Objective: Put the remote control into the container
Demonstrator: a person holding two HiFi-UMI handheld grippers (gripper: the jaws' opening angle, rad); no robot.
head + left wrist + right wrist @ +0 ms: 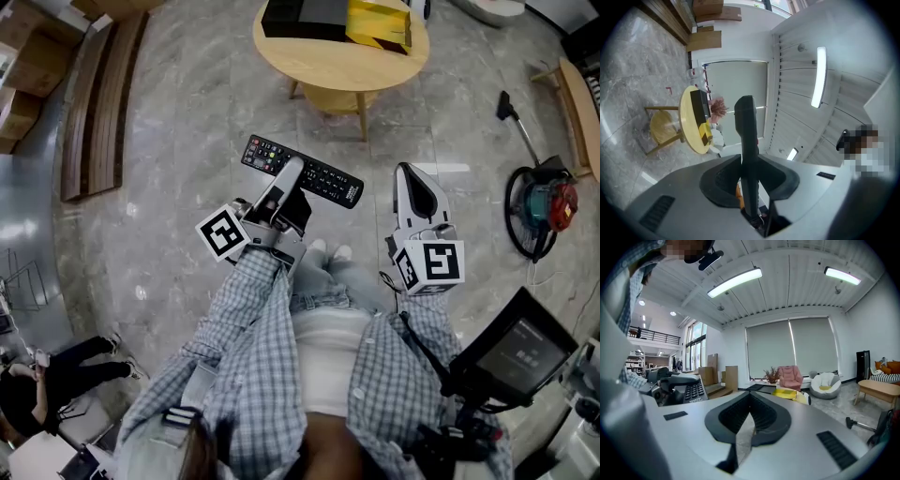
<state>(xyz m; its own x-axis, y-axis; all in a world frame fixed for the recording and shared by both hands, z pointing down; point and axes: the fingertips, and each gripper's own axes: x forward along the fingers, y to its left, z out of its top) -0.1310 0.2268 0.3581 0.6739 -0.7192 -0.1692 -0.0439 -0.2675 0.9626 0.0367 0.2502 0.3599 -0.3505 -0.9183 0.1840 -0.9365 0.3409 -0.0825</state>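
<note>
The left claw (289,183) is gripping the remote control (330,181) mid-body, apparently bound for the black container (302,17) on the far surface (328,67), while the right claw (409,174) is idling closed and empty.

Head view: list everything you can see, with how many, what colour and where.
remote control: one, black, above the floor, in the left gripper
round table: one, light wood, top centre
black box: one, black, table's left part
yellow box: one, yellow, right of the black box
planks: several, brown, floor at left
vacuum cleaner: one, red and teal with black hose, floor at right
screen: one, black, lower right
seated person: one, in black, bottom left
left hand-held gripper: one, white, shut on the remote control
right hand-held gripper: one, white, shut, empty
</note>
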